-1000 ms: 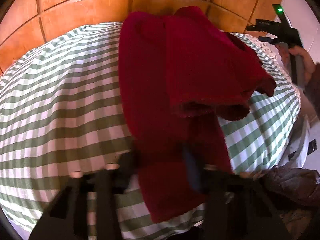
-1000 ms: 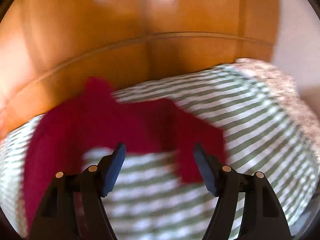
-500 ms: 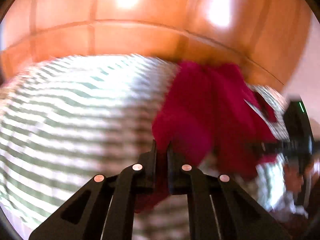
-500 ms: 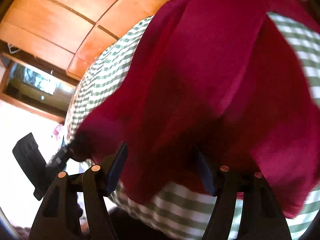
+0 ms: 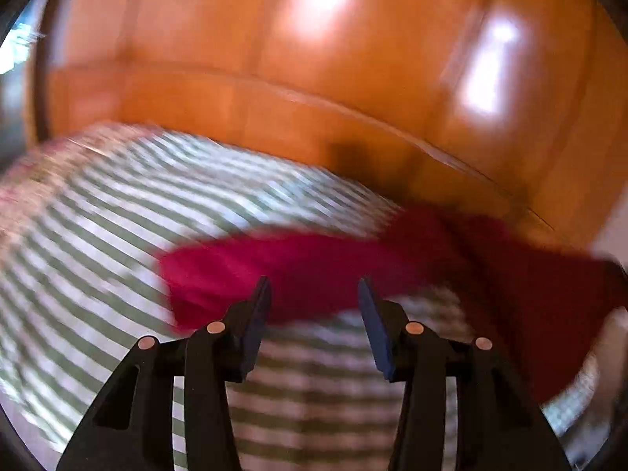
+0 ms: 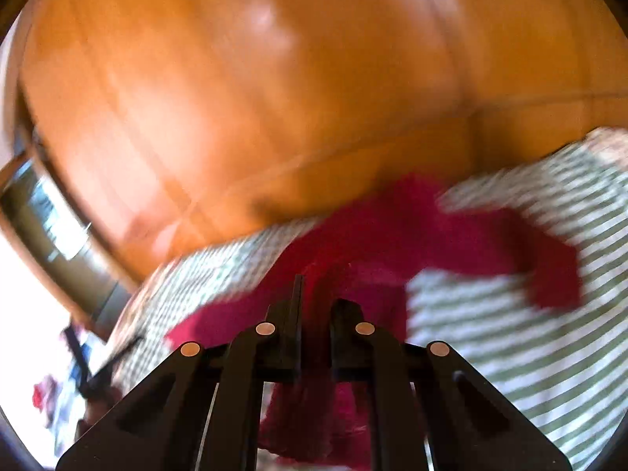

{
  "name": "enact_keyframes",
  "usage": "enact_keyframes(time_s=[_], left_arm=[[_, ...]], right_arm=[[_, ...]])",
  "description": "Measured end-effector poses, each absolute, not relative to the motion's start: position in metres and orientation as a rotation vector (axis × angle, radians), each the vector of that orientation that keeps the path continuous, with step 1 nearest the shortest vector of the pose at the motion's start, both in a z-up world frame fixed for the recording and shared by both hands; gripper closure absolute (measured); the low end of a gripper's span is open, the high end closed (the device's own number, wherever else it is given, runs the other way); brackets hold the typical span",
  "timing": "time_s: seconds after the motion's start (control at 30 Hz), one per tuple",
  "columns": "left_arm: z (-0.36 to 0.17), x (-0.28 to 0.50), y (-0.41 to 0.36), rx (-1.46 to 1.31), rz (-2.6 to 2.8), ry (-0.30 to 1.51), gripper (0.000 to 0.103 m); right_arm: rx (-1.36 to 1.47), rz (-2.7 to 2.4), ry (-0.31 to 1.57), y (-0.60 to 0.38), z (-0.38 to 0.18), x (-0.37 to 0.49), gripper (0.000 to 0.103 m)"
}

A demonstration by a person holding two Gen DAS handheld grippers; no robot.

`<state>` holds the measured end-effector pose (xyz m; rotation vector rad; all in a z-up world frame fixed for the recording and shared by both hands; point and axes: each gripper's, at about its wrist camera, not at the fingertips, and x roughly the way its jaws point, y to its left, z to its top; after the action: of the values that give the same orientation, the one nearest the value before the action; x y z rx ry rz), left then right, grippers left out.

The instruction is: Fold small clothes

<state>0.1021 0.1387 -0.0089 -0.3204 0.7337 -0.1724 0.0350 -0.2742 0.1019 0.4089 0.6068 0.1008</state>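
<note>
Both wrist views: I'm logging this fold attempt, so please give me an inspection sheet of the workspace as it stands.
Surface: green-and-white checked cloth covering the work surface; views are motion-blurred.
Job's things: one red garment, part lying on the cloth, part lifted at the right gripper.
Clutter: blurred items past the cloth's left edge in the right wrist view; cannot tell what they are.
Grippers: left gripper has its jaws opening, nothing between them, the garment lying beyond its tips; right gripper is shut on the red garment, fabric bunched between its fingers.
Cables: nothing seen.
Surroundings: glossy orange wooden panelling behind the surface, with light reflections.
</note>
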Motion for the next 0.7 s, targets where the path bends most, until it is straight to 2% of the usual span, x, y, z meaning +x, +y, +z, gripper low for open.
enact_keyframes(time_s=[0.13,0.2,0.37,0.47,0.7], left_arm=[[-0.039,0.100,0.071,-0.285,-0.401,0.874,0.058],[-0.048,0.101,0.041,-0.268,-0.476,0.929,0.064],[-0.069,0.113,-0.031,-0.288,-0.652,1.059,0.067],[-0.073,0.119,-0.073,-0.303,-0.722,1.098,0.067],[-0.093,0.161,-0.119,-0.437,-0.660,1.196,0.060]], right_arm=[[0.382,-0.096,0.563,-0.328,0.117,0.042,0.095],[0.360,-0.188,0.560,-0.357,0.119,0.047,0.095],[0.277,-0.371,0.579,-0.399,0.113,0.070,0.095],[0.259,-0.413,0.614,-0.418,0.102,0.080,0.095],[0.291,-0.427,0.653,-0.439,0.080,0.083,0.095]])
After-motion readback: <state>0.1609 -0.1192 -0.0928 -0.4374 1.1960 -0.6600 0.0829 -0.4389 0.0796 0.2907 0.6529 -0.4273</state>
